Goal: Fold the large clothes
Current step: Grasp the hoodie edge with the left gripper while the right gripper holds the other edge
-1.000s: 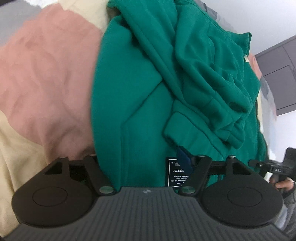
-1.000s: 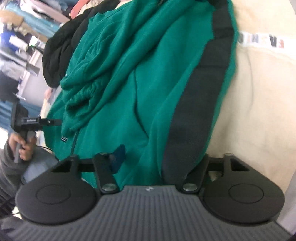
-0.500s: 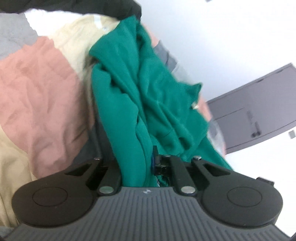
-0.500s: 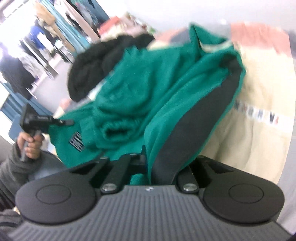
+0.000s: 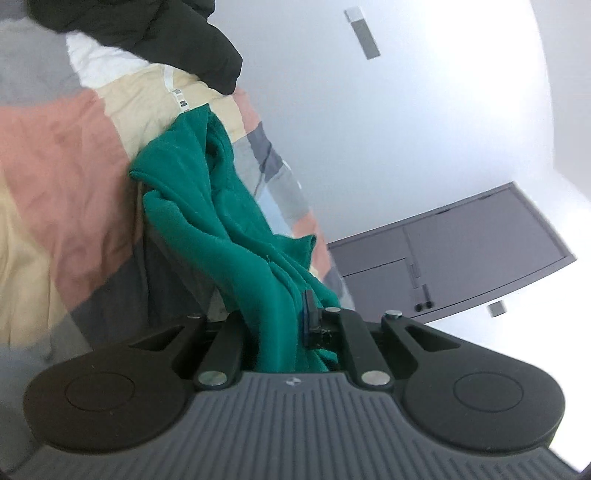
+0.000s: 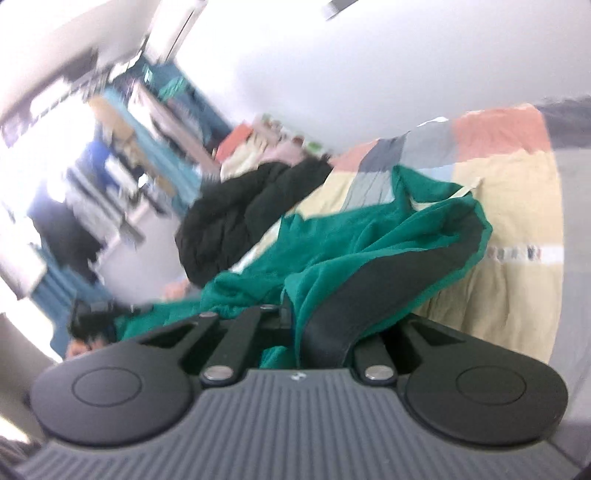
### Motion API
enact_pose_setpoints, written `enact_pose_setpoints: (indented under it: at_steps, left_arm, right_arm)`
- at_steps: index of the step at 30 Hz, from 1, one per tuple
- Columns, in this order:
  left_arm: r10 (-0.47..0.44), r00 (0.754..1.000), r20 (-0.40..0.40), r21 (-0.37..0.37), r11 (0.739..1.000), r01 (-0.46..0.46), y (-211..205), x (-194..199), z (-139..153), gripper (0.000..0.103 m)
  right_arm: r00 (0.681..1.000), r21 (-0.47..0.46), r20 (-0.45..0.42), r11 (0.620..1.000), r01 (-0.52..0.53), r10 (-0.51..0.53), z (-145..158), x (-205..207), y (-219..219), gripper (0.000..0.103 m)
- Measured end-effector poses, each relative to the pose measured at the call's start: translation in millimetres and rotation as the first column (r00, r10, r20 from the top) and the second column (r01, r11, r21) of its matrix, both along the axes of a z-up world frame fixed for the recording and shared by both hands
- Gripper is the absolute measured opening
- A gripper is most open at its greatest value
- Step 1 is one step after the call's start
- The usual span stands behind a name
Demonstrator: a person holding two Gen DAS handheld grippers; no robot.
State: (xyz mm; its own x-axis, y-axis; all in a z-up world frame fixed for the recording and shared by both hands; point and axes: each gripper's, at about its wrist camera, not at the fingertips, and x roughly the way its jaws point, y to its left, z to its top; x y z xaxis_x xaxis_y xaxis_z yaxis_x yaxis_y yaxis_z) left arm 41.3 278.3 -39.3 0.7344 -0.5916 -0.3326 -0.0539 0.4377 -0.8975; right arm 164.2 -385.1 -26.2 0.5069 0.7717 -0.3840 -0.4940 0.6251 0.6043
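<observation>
A large green garment (image 5: pixel 207 206) with a dark inner band (image 6: pixel 391 280) hangs lifted over a patchwork bedspread (image 5: pixel 55 177). My left gripper (image 5: pixel 291 328) is shut on a bunched edge of the green cloth, which runs up and away from the jaws to the bed. My right gripper (image 6: pixel 314 325) is shut on another edge of the garment (image 6: pixel 332 251), pinching the green cloth and its dark band. The fingertips of both grippers are buried in fabric. In the right wrist view the left gripper (image 6: pixel 96 314) shows blurred at the far left, held by a hand.
A black jacket (image 5: pixel 155 33) lies heaped at the far end of the bed, also seen as the black jacket (image 6: pixel 240 210). A grey cabinet (image 5: pixel 461 258) stands against the white wall. Blurred clothes racks (image 6: pixel 122 140) fill the room behind.
Both grippers closed on the green garment's edge and rose, lifting it off the bed. Both views tipped up from the cloth toward the walls and the room.
</observation>
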Motion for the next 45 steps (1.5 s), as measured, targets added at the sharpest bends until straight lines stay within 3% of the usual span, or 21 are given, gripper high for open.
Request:
enact_pose_setpoints:
  at_steps: [3,7,14,19,23,32,36,39,45]
  left_arm:
    - [0.012,1.0,0.02,-0.024,1.0,-0.012,-4,-18,-13,0.009]
    - [0.028,0.999,0.025,-0.064,0.998,-0.027,-3,-11,-28,0.009]
    - [0.091,0.993,0.069,-0.1,0.991,-0.084,11,59,-13,0.01]
    - [0.149,0.987,0.068,-0.02,0.989,-0.148,15,141,-5,0.011]
    - [0.193,0.979,0.064,0.025,0.981,-0.195,17,208,-16,0.011]
    - [0.2,0.978,0.05,0.083,0.975,-0.204,33,320,-85,0.011]
    - [0.192,0.979,0.065,0.11,0.974,-0.198,38,348,-111,0.012]
    - [0.204,0.979,0.011,0.137,0.969,-0.204,37,358,-123,0.012]
    - [0.198,0.98,0.013,0.18,0.964,-0.197,33,360,-129,0.012]
  right_arm:
    - [0.997,0.041,-0.041,0.997,0.063,-0.062,-15,-9,-8,0.01]
    - [0.986,0.094,-0.102,0.986,0.138,-0.129,-32,-5,-12,0.01]
    - [0.967,0.15,-0.097,0.957,0.25,-0.237,-18,50,-5,0.01]
    - [0.939,0.13,-0.104,0.932,0.339,-0.327,-14,126,15,0.01]
    - [0.897,0.117,-0.162,0.895,0.43,-0.41,-33,189,27,0.01]
    - [0.853,0.064,-0.188,0.861,0.505,-0.486,-100,285,55,0.01]
    - [0.865,0.068,-0.163,0.87,0.489,-0.474,-135,314,62,0.01]
    - [0.86,0.066,-0.184,0.867,0.494,-0.476,-156,327,67,0.009]
    - [0.857,0.062,-0.197,0.866,0.496,-0.476,-162,328,70,0.009]
